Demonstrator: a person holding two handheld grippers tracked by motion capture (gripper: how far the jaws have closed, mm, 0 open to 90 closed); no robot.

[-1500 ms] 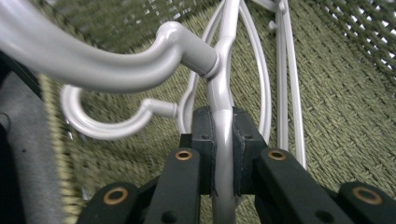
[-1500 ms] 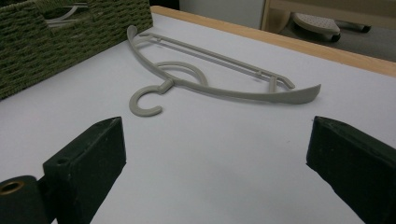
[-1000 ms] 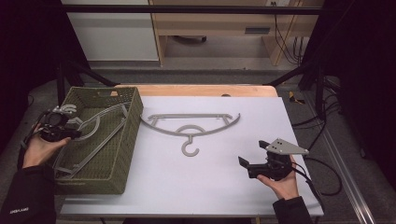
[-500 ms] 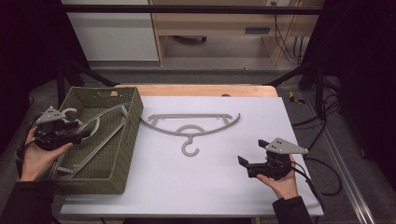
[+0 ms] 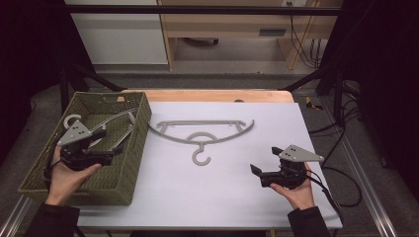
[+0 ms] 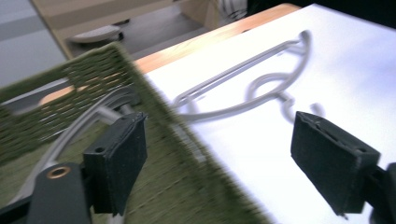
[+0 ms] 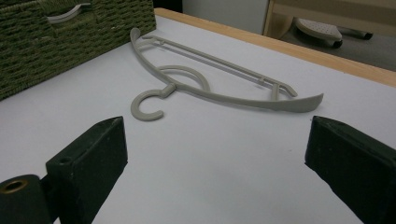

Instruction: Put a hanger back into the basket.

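White tabletop [image 5: 237, 197], wooden edge [image 5: 207, 96], grey floor [image 5: 237, 66]

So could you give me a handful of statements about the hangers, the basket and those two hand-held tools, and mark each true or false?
1. A grey hanger lies flat on the white table. True.
2. The left gripper has its fingers clamped on that hanger. False: its fingers are apart and empty, held over the green basket.
3. The basket holds at least one more hanger. True.
4. The right gripper is shut. False: its fingers stand wide open, holding nothing.
5. The hanger on the table has its hook pointing away from the person. False: the hook points toward the person.
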